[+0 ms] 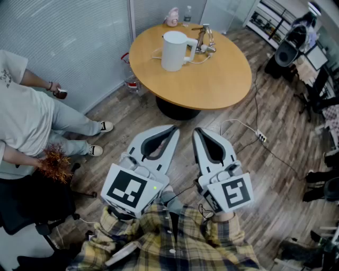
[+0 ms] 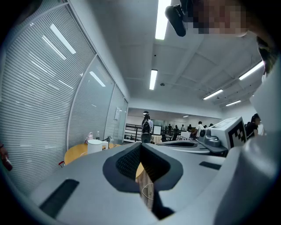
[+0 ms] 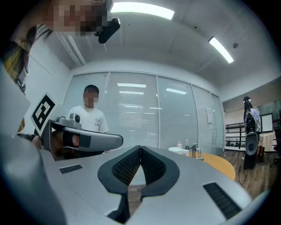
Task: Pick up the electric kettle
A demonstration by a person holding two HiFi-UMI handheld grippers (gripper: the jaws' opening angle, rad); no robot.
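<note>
Lower centre of the head view: a plaid shirt [image 1: 175, 241] is seen. Just above it the left gripper [image 1: 172, 130] and right gripper [image 1: 196, 131] are held side by side, level, tips aimed up the frame. Jaws of both are pressed together, tip to tip, with nothing pinched. The same is shown for the left gripper [image 2: 141, 145] and the right gripper [image 3: 140, 148] in their own views.

Task progress is judged as not begun. The electric kettle [image 1: 174, 51] is untouched and stands upright on the round table [image 1: 212, 87] at upper centre, well apart from both grippers. It is also caught small at middle left of the left gripper view [image 2: 94, 146] and right of centre in the right gripper view [image 3: 177, 150]. Everything is left to do: the approach, spreading of the jaws, the grasp, the lift.

Bare wooden floor [image 1: 132, 116] lies between the grippers and the table. A power strip [image 1: 261, 137] with its cable is seen at centre right, off the straight path. A seated person [image 1: 32, 122] is at the left edge, near the table but not in the way.

The kettle handle is turned to the right. A white cord and a metal stand [image 1: 204, 38] sit just beside it and are judged likely to crowd the grasp. A pink item [image 1: 172, 17] and a bottle [image 1: 187, 15] stand at the far rim, behind the kettle.
</note>
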